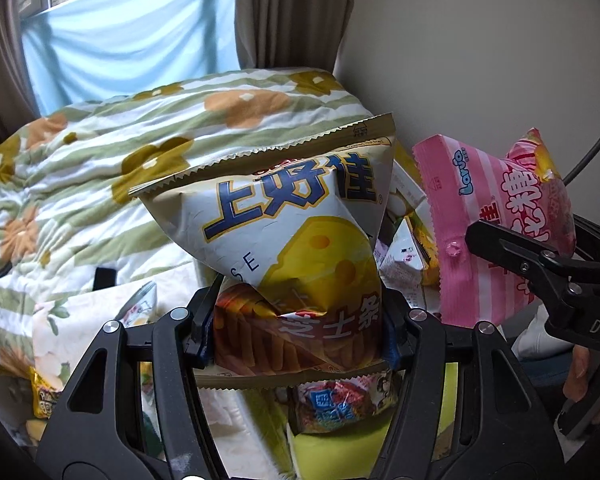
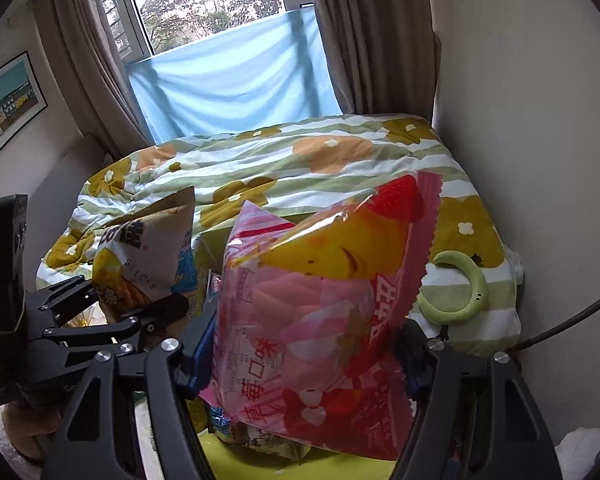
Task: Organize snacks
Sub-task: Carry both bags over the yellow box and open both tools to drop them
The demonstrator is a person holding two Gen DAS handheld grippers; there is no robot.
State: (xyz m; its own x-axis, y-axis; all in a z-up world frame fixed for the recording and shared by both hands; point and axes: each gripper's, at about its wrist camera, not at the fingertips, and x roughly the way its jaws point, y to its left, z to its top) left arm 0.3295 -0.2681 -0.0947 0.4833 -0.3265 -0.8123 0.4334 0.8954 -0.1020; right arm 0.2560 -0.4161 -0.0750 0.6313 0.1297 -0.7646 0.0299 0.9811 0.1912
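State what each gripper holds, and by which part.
Left gripper: cheese sticks bag, clamped near its bottom end. Right gripper: pink marshmallow bag, clamped across its lower half.

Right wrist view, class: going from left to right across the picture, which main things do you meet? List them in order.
Framed picture → left gripper → cheese sticks bag → pink strawberry marshmallow bag → green ring on the floral quilt.

Cheese-stick bag: matt crinkled foil; pink bag: glossy plastic film; quilt: soft cloth; grippers: matt blk plastic
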